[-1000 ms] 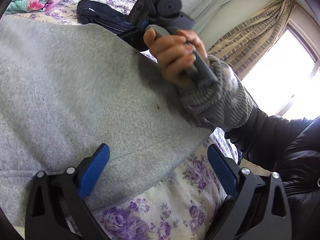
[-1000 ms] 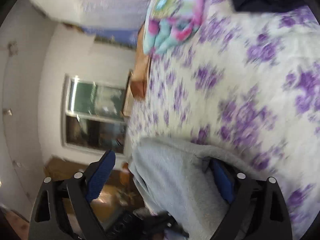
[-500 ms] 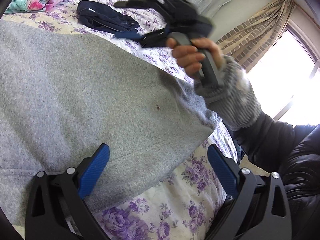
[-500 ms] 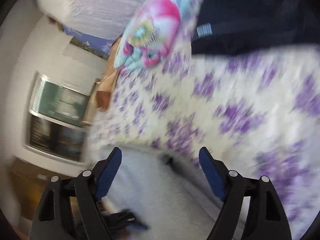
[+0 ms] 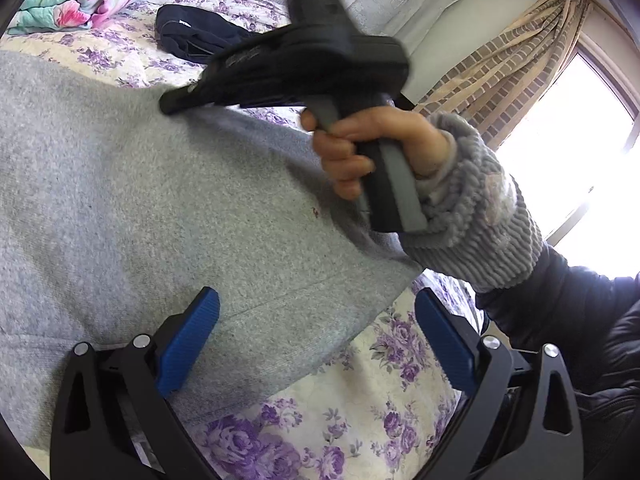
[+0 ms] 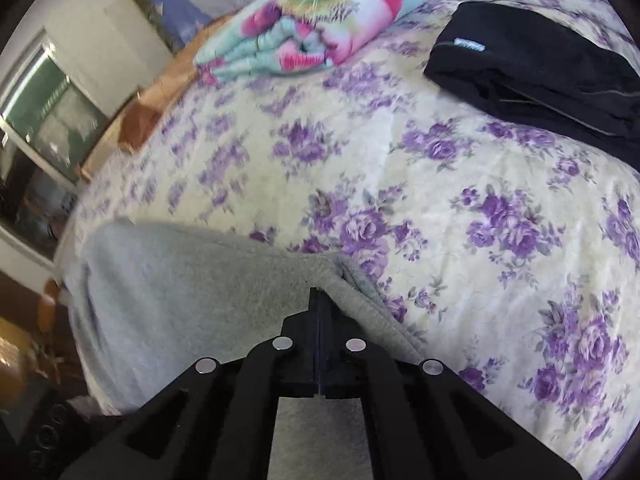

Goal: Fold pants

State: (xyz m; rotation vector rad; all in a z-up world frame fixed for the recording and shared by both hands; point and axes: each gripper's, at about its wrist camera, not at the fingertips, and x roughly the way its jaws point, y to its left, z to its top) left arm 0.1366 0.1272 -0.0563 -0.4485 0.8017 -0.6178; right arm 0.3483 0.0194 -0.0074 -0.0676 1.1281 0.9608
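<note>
Grey sweatpants [image 5: 132, 200] lie spread on the bed. My left gripper [image 5: 316, 340] is open, its blue pads [image 5: 188, 340] apart, one over the pants' near edge and one over the bedspread. My right gripper [image 6: 319, 300] has its jaws closed together right at the pants' far edge [image 6: 200, 280]; whether cloth is pinched between them does not show. In the left wrist view the right gripper [image 5: 176, 104] touches that far edge, held by a hand in a grey knit cuff.
The bed has a cream bedspread with purple flowers [image 6: 460, 200]. A folded dark garment [image 6: 540, 72] and a bright floral quilt [image 6: 312, 28] lie beyond the pants. A curtain and a bright window [image 5: 560, 100] are at the right.
My right gripper swung down onto the pants' far edge and closed its jaws from open. The left gripper stayed still and open.
</note>
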